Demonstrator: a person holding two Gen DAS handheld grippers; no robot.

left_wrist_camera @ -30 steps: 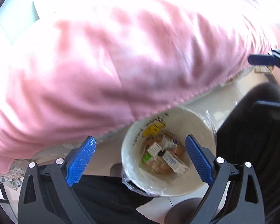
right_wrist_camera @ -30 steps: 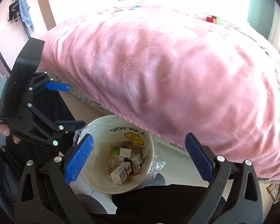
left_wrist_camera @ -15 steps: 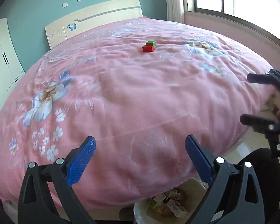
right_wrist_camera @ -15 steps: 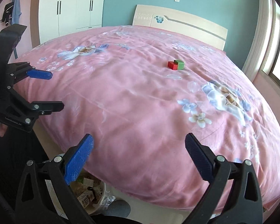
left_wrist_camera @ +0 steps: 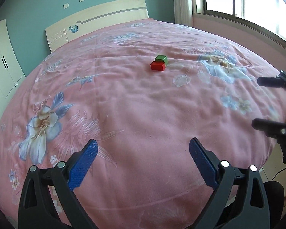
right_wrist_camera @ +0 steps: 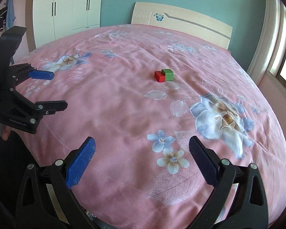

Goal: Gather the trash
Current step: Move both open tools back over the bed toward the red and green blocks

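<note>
On the pink floral bed (left_wrist_camera: 133,114), a red block (left_wrist_camera: 157,65) touches a green block (left_wrist_camera: 161,59), while left gripper (left_wrist_camera: 143,156) and right gripper (right_wrist_camera: 142,154) hover with fingers wide, empty.

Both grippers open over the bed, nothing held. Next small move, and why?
Probably reach the right hand-held gripper forward toward the red block and green block. They sit touching, mid-bed, the only loose things on the pink bedspread, well ahead of both grippers. The left hand-held gripper is also open and empty, so either could go.
</note>
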